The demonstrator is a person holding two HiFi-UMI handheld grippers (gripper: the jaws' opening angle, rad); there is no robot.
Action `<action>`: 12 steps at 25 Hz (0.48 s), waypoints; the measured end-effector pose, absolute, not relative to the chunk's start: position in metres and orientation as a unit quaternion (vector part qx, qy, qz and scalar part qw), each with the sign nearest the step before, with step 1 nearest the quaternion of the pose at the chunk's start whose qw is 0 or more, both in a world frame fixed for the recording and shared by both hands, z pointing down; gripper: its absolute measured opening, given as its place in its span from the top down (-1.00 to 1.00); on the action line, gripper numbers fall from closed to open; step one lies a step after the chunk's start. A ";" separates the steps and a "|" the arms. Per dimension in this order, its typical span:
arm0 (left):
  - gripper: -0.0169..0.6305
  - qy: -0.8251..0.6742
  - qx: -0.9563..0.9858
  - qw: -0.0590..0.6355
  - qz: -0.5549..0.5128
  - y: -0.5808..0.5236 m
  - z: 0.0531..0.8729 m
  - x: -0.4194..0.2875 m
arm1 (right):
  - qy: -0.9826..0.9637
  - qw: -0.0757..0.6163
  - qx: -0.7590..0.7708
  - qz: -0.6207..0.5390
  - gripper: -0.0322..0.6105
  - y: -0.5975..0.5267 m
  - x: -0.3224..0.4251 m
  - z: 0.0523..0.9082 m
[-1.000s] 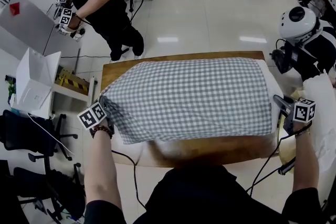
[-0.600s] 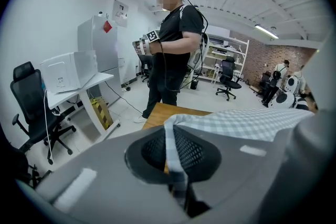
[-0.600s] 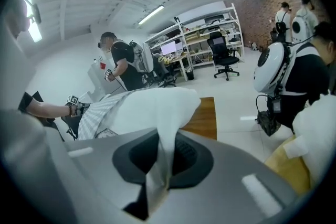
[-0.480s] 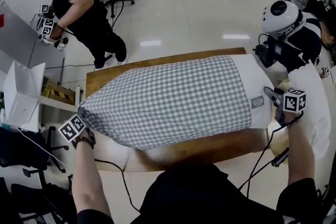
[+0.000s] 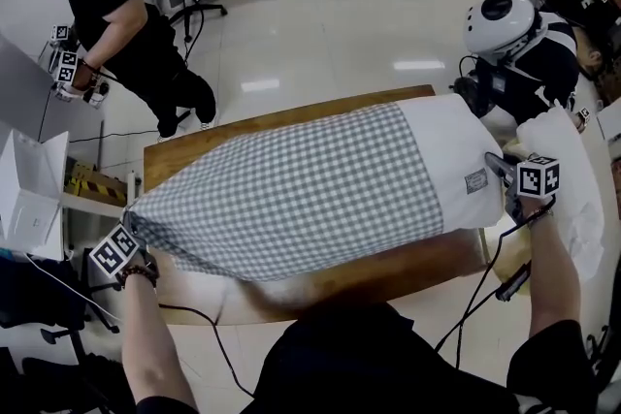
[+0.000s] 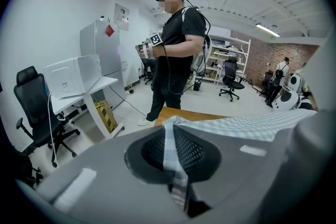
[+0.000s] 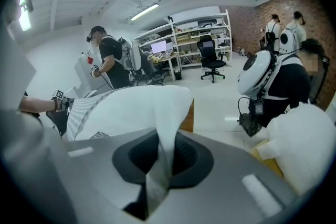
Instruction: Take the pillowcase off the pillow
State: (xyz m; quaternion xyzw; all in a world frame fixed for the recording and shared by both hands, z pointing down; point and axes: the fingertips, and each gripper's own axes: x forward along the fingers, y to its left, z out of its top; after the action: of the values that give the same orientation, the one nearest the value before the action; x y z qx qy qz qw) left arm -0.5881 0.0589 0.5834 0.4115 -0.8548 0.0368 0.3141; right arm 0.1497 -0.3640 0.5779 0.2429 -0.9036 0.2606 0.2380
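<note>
**Pillowcase partly off the pillow; both jaws clamped on cloth**

1. Task item. A grey-and-white checked fabric pillowcase [image 5: 281,194] lies lengthwise across a brown wooden desk [image 5: 388,269]. It covers the left and middle part of a white rectangular pillow [image 5: 454,160]. The right end of the pillow stands bare beyond the pillowcase's open edge and overhangs the right end of the desk. A small sewn label [image 5: 474,182] shows on the bare part.

2. Left gripper [image 5: 133,224]. It sits at the left near corner of the desk, beside the pillowcase's closed end. In the left gripper view its jaws are together on a pinched strip of the checked cloth [image 6: 173,165], and the cloth runs away from them to the right.

3. Right gripper [image 5: 497,168]. It sits at the bare right end of the pillow. In the right gripper view its jaws are closed on a fold of the pillow's white fabric [image 7: 160,165], which rises up from between them.

4. Surroundings. A second person in dark clothes [image 5: 126,10] stands on the floor past the desk's far left corner, holding marker-cubed tools. A white-domed robot figure [image 5: 500,22] stands past the far right corner. A white stuffed bundle [image 5: 574,199] lies just right of the right gripper.
</note>
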 end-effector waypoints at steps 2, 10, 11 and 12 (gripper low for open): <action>0.93 -0.856 0.410 0.313 0.037 0.059 0.580 -0.589 | -0.900 0.242 0.253 0.258 0.80 -0.369 0.157 0.579; 0.93 -0.860 0.403 0.311 0.039 0.064 0.570 -0.597 | -0.886 0.258 0.293 0.250 0.80 -0.382 0.184 0.579; 0.93 -0.861 0.402 0.311 0.040 0.065 0.569 -0.598 | -0.884 0.260 0.298 0.250 0.80 -0.383 0.187 0.579; 0.93 -0.861 0.401 0.310 0.041 0.065 0.567 -0.599 | -0.882 0.261 0.303 0.249 0.80 -0.384 0.191 0.579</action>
State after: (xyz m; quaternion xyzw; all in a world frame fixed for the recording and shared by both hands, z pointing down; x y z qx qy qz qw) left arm -0.5987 0.0652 0.5674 0.4008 -0.8611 0.0408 0.3100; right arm 0.1905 -0.3843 0.5788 0.3029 -0.8819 0.2494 0.2615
